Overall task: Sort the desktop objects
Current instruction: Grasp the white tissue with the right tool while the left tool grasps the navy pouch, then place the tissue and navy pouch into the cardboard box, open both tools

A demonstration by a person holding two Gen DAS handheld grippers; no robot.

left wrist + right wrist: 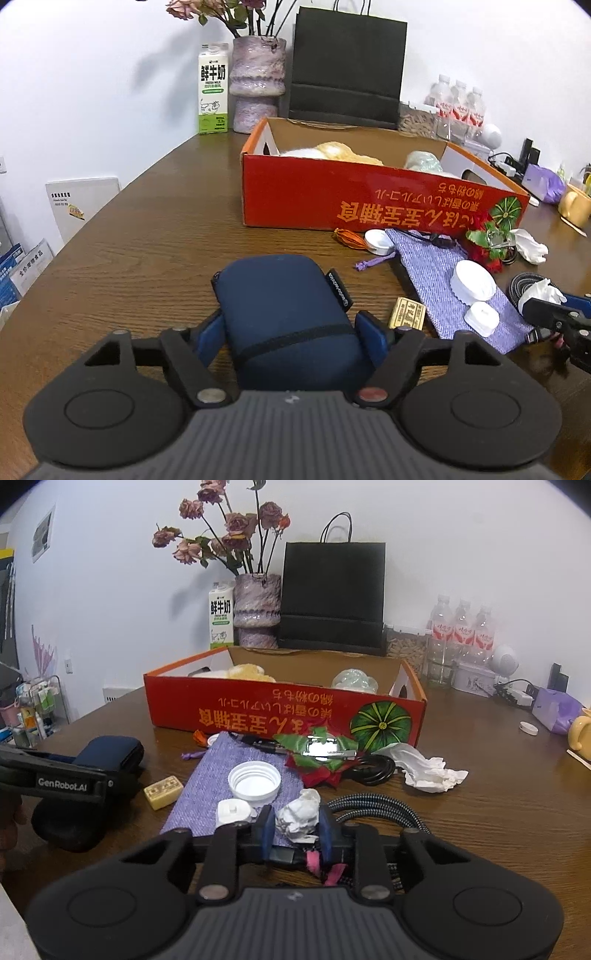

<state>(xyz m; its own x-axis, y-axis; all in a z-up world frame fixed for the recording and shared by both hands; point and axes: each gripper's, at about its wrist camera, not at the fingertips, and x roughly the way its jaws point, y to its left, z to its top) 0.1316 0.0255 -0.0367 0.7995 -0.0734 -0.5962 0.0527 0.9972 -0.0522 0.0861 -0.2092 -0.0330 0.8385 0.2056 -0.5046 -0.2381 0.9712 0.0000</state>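
A: Left wrist view. What does the left tool (pixel 291 328) enclose?
B: A navy zip pouch (pixel 286 314) lying on the wooden table (pixel 147 251). The blue pads flank its two sides; whether they press it cannot be told.

A: What lies at 2 o'clock of the pouch?
B: A small yellow block (pixel 406 314), then a purple cloth bag (pixel 443 280) bearing a white ribbed lid (pixel 473 282) and a smaller white cap (pixel 482 318). At 12 to 1 o'clock stands the open red carton (pixel 369 199).

A: Right wrist view. State of the right tool (pixel 296 829)?
B: Narrowed onto a crumpled white tissue (pixel 298 814), a pad touching each side. The tissue sits at the near right corner of the purple cloth bag, with a braided cable (pixel 380 806) at 3 o'clock.

A: And beyond?
B: An artificial poinsettia (pixel 317 755) at 12 o'clock, before the carton; a second crumpled tissue (pixel 428 768) at 2 o'clock.
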